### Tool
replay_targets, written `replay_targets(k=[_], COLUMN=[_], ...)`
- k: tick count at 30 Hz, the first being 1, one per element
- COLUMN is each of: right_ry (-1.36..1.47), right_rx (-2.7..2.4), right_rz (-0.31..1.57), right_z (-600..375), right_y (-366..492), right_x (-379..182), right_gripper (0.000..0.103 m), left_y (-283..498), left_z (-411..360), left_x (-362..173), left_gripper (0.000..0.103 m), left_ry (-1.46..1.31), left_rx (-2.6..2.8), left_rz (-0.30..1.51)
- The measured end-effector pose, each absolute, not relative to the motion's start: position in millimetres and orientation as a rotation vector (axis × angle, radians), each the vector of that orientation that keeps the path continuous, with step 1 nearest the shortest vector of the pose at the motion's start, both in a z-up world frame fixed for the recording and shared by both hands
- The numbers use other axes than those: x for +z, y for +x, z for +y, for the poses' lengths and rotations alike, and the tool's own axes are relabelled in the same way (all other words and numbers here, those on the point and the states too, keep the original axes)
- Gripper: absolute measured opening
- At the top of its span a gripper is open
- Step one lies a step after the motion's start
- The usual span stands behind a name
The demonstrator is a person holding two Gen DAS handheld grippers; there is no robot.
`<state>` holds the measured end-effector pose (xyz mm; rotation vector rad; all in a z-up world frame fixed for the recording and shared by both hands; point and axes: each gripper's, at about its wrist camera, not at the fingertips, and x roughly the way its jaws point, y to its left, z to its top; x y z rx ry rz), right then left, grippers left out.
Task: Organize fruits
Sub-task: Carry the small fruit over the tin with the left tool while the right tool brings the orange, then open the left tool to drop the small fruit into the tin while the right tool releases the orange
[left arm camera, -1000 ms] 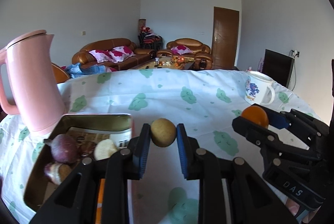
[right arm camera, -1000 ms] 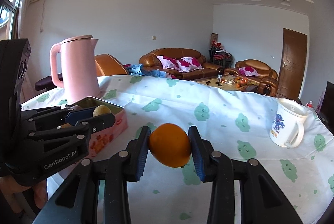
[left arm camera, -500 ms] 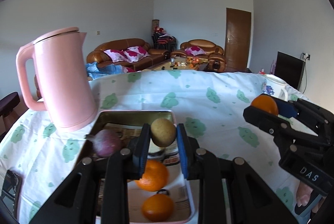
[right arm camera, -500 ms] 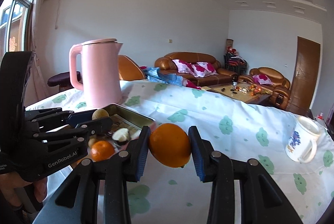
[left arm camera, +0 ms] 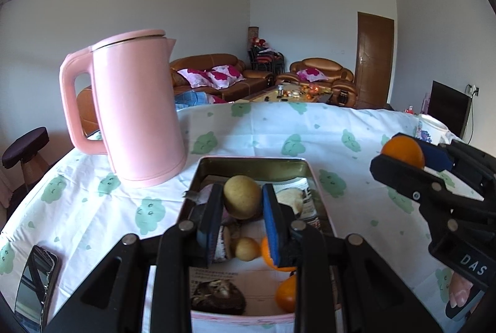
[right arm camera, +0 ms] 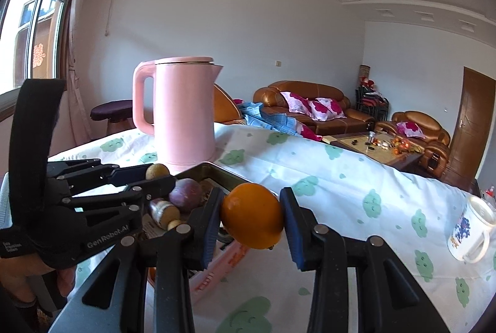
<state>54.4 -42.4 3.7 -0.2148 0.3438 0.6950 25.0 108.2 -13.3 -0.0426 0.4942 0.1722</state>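
Over the tin (left arm camera: 312, 175), L claw (left arm camera: 242, 210) grips a tan fruit (left arm camera: 242, 197), poised above fruit already in it. R claw (right arm camera: 251, 219) clamps an orange (right arm camera: 251, 215) just beside the tin (outside it). Drop-off step, I'd say; next: lower, release w/o bumping the kettle (left arm camera: 136, 106).

Counted: two grippers (left arm camera: 242, 210) (right arm camera: 251, 216), each clamping one fruit; three oranges (right arm camera: 251, 215) (left arm camera: 268, 252) (left arm camera: 286, 294); two tan fruits (left arm camera: 242, 196) (left arm camera: 247, 248); one purple fruit (right arm camera: 185, 194); one tin (left arm camera: 254, 162); one kettle (left arm camera: 139, 113); one mug (right arm camera: 471, 232); one phone (left arm camera: 35, 283).
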Motion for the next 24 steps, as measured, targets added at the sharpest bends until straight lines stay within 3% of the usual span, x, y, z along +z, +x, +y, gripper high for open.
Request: replay_targets(k=[18,24], right_ry=[-0.274,-0.296], right_rx=[0.796,0.834], right_rz=[0.501,0.549], right_z=[19,26], right_y=[65,65], right_x=[-35,-45], right_gripper=[0.04,0.04], left_y=[27,24], left_z=[143,143], left_x=[-43,-44], left_gripper=[0.027,0.038], left_ry=[-0.094,-0.098], left_rx=[0.217,0.209], left_rz=[0.619,0.62])
